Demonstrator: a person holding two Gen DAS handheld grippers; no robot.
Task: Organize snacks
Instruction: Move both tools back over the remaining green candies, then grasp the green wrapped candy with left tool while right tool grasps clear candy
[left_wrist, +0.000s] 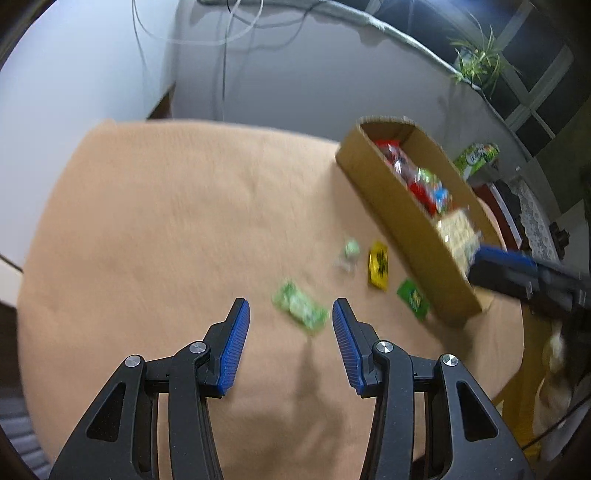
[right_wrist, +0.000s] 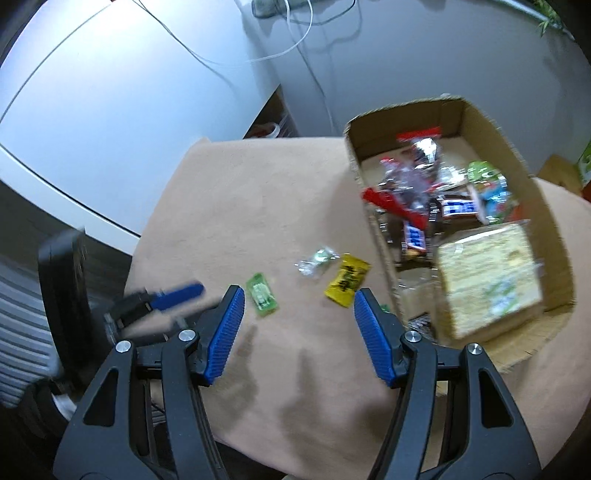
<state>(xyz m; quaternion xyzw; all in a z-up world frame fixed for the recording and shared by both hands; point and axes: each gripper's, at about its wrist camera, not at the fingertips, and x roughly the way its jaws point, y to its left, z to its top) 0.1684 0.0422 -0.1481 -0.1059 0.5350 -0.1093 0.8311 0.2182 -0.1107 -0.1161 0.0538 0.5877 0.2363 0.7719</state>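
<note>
A cardboard box (left_wrist: 402, 218) (right_wrist: 546, 206) on the tan table holds several snack packs and a pale cracker pack (right_wrist: 487, 280). Loose on the cloth lie a light green packet (left_wrist: 301, 308) (right_wrist: 262, 293), a clear green candy (left_wrist: 349, 253) (right_wrist: 317, 258), a yellow packet (left_wrist: 378, 264) (right_wrist: 347, 280) and a dark green packet (left_wrist: 413, 299). My left gripper (left_wrist: 291, 317) is open and empty, just above the light green packet. My right gripper (right_wrist: 299, 306) is open and empty, hovering near the yellow packet; it also shows in the left wrist view (left_wrist: 517, 273).
The tan cloth table (left_wrist: 184, 221) ends at a rounded edge near a white wall with hanging cables (right_wrist: 295, 44). A green carton (left_wrist: 476, 157) and a plant (left_wrist: 476, 62) stand behind the box. A dark chair (right_wrist: 62, 280) is at the left.
</note>
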